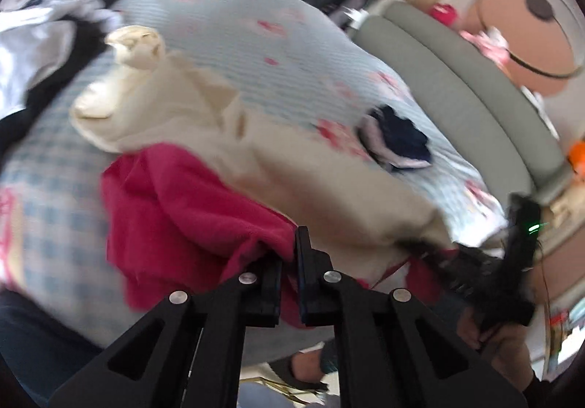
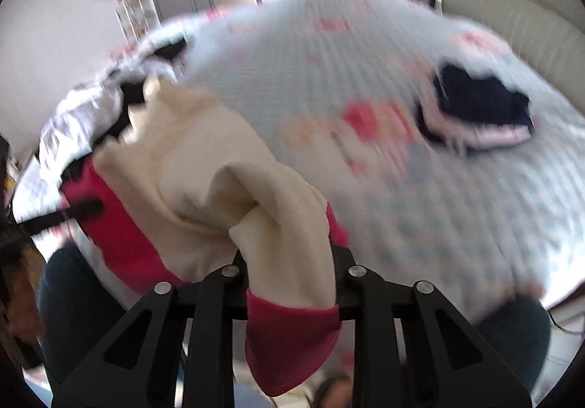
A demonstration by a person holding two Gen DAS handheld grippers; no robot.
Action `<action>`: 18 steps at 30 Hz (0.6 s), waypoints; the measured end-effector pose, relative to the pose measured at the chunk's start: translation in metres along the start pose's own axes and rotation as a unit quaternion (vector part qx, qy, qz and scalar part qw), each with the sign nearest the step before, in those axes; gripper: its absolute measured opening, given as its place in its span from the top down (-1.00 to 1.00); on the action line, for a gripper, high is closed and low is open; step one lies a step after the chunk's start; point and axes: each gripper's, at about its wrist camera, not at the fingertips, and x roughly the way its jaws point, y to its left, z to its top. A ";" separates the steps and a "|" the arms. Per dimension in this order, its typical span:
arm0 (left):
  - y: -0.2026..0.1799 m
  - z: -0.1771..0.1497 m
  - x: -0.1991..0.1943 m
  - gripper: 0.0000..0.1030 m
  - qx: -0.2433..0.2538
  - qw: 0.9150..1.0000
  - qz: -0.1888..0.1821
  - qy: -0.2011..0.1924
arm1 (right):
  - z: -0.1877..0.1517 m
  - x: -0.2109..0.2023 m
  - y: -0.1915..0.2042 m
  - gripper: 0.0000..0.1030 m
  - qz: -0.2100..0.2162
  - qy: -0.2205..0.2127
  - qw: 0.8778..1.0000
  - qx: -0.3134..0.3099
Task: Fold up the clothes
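Left gripper (image 1: 289, 254): jaws drawn together, clamped on a pink fold of the garment near the bottom middle of the left wrist view.
Right gripper (image 2: 289, 261): jaws clamped on a bunched cream-and-pink end of the same garment; the cloth hides the fingertips, and a pink cuff hangs down over the linkage.
Cream and pink garment (image 1: 204, 137): stretched between the two grippers above the near edge of the bed. In the left wrist view its long axis runs from the far left, where a cream sleeve ends in a rounded tip, down to the near right, where the right gripper appears as a dark blur at the cream corner. The pink part sags to the near left of the cream.
Bed (image 2: 329, 53): pale blue checked cover with pink prints, filling the middle of both views.
Folded dark clothes (image 2: 479, 108): small navy and pale pink stack lying on the cover, right of the garment and well apart from it.
Clothes pile (image 1: 55, 35): white and black pieces heaped at the far left of the bed, just beyond the cream sleeve.
Headboard (image 1: 457, 86): grey padded band along the right side of the bed.
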 end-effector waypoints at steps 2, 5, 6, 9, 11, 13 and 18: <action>-0.018 0.009 0.010 0.87 0.015 1.000 -0.008 0.010 | -0.015 -0.004 -0.010 0.21 -0.011 0.022 1.000 -0.017; -0.041 0.026 0.024 0.87 0.034 0.999 -0.015 0.015 | -0.018 -0.023 -0.009 0.10 0.017 0.001 0.999 -0.033; -0.045 0.033 0.029 0.87 0.038 0.999 -0.017 0.013 | -0.017 -0.031 -0.008 0.00 0.031 -0.010 0.999 -0.035; -0.047 0.040 0.036 0.87 0.024 0.999 -0.025 0.010 | -0.015 -0.048 0.000 -0.35 0.091 -0.036 0.995 -0.038; -0.039 0.040 0.035 0.87 -0.006 0.999 -0.042 0.009 | -0.014 -0.046 0.012 -0.45 0.136 -0.027 0.989 -0.051; -0.034 0.038 0.033 0.87 -0.014 0.999 -0.044 0.013 | -0.014 -0.030 0.034 -0.49 0.159 -0.013 0.983 -0.095; -0.028 0.029 0.024 0.71 -0.022 1.000 -0.016 0.015 | -0.012 0.032 0.077 0.24 0.147 0.022 0.975 -0.163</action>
